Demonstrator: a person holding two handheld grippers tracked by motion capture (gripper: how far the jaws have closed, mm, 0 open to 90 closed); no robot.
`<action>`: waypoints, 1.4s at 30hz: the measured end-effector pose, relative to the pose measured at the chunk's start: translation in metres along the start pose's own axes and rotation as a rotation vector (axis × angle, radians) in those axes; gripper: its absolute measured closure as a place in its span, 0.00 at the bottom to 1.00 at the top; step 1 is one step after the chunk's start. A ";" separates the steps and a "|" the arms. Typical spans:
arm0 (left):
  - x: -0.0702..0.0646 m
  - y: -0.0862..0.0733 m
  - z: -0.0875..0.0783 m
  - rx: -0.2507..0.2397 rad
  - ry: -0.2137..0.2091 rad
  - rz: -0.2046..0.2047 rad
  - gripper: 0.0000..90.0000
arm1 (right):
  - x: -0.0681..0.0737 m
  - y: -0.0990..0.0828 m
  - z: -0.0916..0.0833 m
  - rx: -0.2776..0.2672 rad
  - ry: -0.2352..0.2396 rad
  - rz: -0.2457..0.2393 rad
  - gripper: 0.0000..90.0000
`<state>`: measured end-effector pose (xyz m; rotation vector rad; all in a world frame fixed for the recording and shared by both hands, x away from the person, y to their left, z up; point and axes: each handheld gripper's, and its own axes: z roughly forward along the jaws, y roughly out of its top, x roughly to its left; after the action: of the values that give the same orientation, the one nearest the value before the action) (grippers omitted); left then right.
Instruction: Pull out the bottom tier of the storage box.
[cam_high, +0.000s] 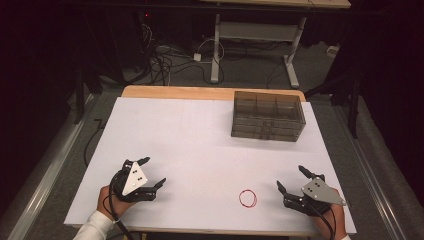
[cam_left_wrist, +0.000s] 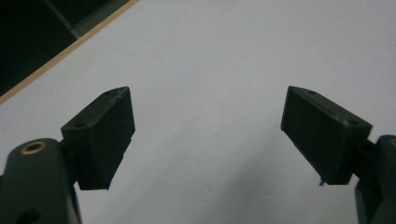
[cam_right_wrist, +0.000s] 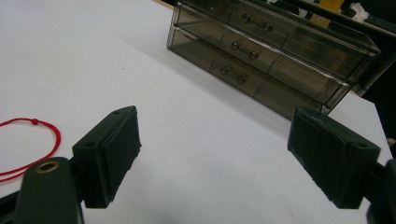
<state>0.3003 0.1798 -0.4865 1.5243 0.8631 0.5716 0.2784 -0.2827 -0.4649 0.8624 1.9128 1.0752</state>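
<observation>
Now both grippers wide, empty; right gripper (cam_high: 290, 178) has red loop (cam_high: 247, 198) at nine o'clock; thin cord, pads may slide over.

Dim, soft-focus views; dark surroundings

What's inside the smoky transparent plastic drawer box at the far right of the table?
Through the smoky transparent plastic drawer box I see compartment dividers and closed drawers with small knobs; no contents stand out, though the dark tint could hide small items.
</observation>
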 end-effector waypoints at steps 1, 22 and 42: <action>0.000 -0.001 0.000 0.004 0.005 0.009 0.19 | 0.000 0.000 0.001 0.001 0.002 0.003 0.22; -0.002 -0.009 0.003 0.015 -0.021 0.014 0.19 | -0.009 0.003 0.003 0.002 -0.030 -0.008 0.30; -0.002 -0.010 0.003 0.030 -0.021 0.009 0.19 | -0.033 0.012 0.018 0.021 -0.037 -0.023 0.27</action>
<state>0.2998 0.1765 -0.4964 1.5595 0.8525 0.5507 0.3116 -0.2982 -0.4511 0.8636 1.9019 1.0204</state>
